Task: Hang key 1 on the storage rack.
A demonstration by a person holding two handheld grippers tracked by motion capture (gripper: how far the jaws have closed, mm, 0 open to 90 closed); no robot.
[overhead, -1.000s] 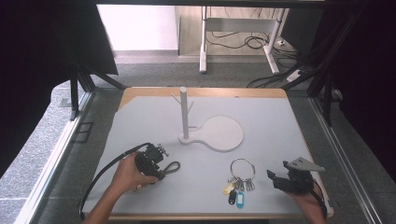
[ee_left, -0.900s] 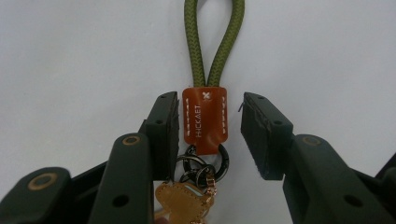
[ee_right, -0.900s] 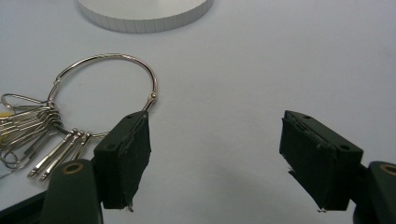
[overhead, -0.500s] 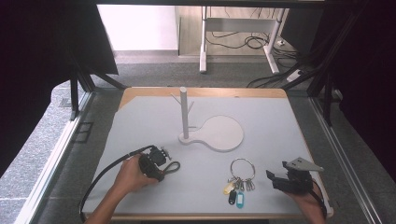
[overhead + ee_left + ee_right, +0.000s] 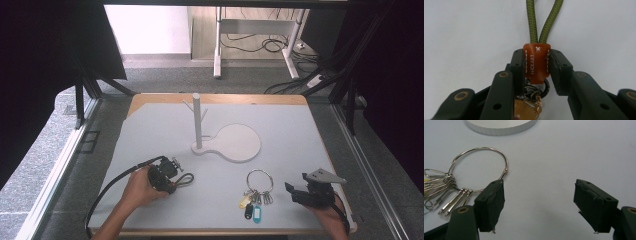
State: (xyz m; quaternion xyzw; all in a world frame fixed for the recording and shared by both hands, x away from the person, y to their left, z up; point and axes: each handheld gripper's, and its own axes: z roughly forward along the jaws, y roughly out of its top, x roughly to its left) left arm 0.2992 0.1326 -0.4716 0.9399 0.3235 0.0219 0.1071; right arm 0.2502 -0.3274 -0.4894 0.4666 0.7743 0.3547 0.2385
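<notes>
1. Left tongs (image 5: 537,65) are clamped on the brown leather tab (image 5: 537,62) of a green cord loop (image 5: 544,22); the jaws have just been closing, and their pads now press the tab from both sides.
2. Seen from above, the left tongs (image 5: 167,175) lie low on the desk (image 5: 300,140), in front of the white stand (image 5: 197,122) and to its left, with the loop (image 5: 186,179) pointing toward the key ring.
3. Below the tab, between the left jaws, hang a dark metal clasp (image 5: 536,91) and a tan leather piece (image 5: 526,110).
4. Right tongs (image 5: 539,202) stand wide apart with nothing between the jaws.
5. From above, the right tongs (image 5: 305,192) sit in front of the stand and well to its right, near the desk's front edge.
6. Key ring (image 5: 259,179) with its keys (image 5: 252,202) lies on the desk between the two tongs, in front of the stand's round base (image 5: 240,142); the right tongs' near jaw is just beside the ring (image 5: 480,167).
</notes>
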